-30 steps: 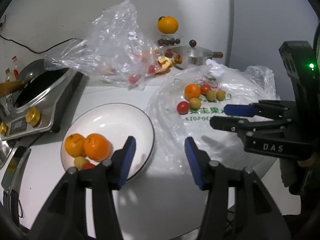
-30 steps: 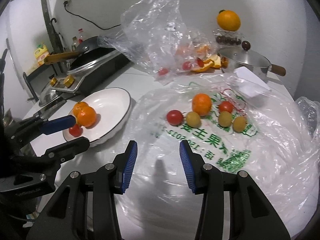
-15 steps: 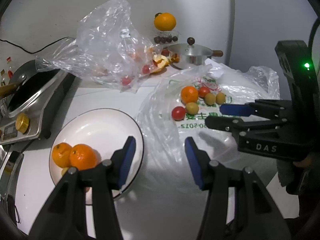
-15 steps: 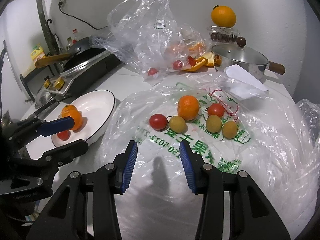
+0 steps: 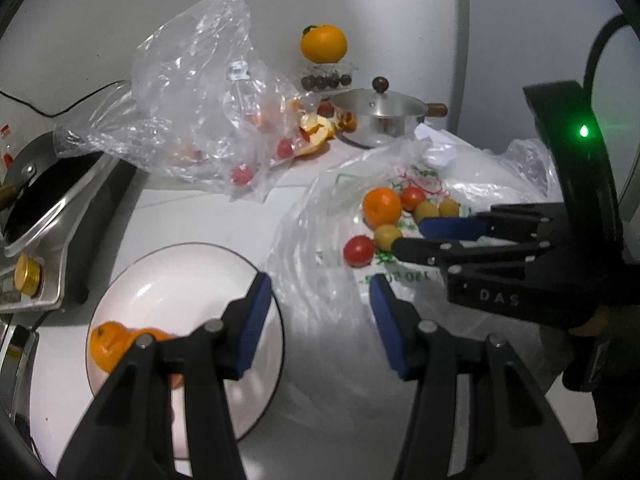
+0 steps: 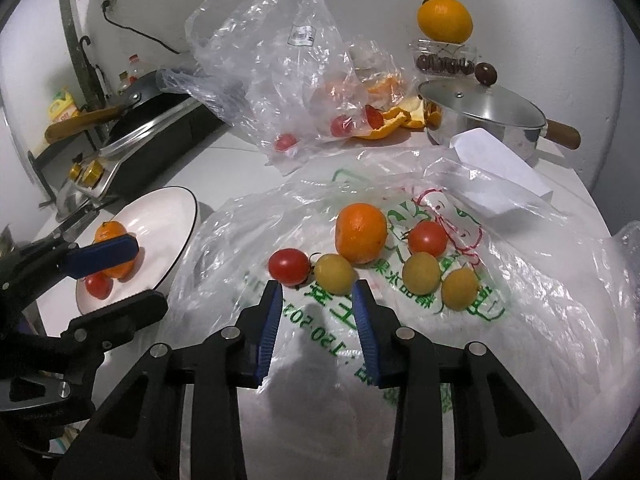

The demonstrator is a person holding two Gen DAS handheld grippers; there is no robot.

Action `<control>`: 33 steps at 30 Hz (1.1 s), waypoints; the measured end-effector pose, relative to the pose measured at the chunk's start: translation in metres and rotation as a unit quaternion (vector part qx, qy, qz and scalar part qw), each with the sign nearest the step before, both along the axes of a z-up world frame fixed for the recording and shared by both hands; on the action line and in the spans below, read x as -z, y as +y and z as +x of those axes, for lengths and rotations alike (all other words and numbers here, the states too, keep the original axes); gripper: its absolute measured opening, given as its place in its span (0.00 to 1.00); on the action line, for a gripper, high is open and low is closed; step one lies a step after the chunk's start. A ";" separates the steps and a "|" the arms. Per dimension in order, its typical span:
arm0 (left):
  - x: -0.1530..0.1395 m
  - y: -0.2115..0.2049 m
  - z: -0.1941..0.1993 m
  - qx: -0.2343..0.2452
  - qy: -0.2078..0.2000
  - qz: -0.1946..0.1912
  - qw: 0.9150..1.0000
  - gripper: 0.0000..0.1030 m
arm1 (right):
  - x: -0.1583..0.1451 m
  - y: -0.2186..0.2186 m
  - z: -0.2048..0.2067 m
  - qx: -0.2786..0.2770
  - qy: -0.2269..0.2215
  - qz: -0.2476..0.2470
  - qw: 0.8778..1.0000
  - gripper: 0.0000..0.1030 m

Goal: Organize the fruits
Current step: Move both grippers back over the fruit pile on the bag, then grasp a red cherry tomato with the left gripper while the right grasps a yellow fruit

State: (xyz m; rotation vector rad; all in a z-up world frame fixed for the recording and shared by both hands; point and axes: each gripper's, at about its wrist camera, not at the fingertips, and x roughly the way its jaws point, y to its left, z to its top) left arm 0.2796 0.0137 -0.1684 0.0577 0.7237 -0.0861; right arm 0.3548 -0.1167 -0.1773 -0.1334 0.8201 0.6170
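Observation:
A white plate (image 5: 188,268) (image 6: 164,216) holds two oranges (image 6: 110,232) and a red tomato (image 6: 98,285). On a flat printed plastic bag (image 6: 400,320) lie an orange (image 6: 361,232) (image 5: 381,206), two red tomatoes (image 6: 289,266) (image 6: 427,238) and three yellow ones, the nearest (image 6: 334,274). My right gripper (image 6: 318,300) (image 5: 408,236) is open and empty, just short of the nearest yellow tomato. My left gripper (image 5: 320,296) (image 6: 120,276) is open and empty by the plate's right edge.
A crumpled clear bag (image 6: 280,60) with tomatoes and orange peel lies behind. A lidded steel pot (image 6: 480,116), a big orange (image 6: 444,20) on a clear box, and a stove with a pan (image 6: 132,120) line the back and left. A paper slip (image 6: 496,164) sits on the bag.
My right gripper has moved forward toward the fruit on the bag. My left gripper has shifted right, away from the plate's middle. Both stay open.

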 end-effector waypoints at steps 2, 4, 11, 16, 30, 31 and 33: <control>0.001 0.000 0.005 0.001 0.001 -0.002 1.000 0.51 | 0.001 0.001 0.004 0.001 0.002 -0.002 1.000 0.34; 0.002 0.000 0.009 0.003 0.003 -0.003 1.000 0.51 | 0.003 0.003 0.009 0.003 0.004 -0.005 1.000 0.33; 0.005 0.003 0.017 0.001 0.008 -0.001 1.000 0.51 | 0.012 0.007 0.022 0.003 0.018 -0.010 1.000 0.33; 0.006 0.002 0.018 0.001 0.009 0.002 1.000 0.51 | 0.016 0.008 0.027 0.004 0.024 -0.011 1.000 0.31; 0.002 -0.026 0.022 0.015 0.007 0.025 1.000 0.51 | 0.003 -0.015 0.016 0.003 0.005 0.005 1.000 0.26; 0.002 -0.029 0.023 0.016 0.007 0.026 1.000 0.51 | 0.003 -0.017 0.015 0.004 0.003 0.005 1.000 0.26; 0.003 -0.033 0.025 0.020 0.008 0.029 0.999 0.51 | 0.000 -0.024 0.013 0.006 -0.001 0.007 1.000 0.26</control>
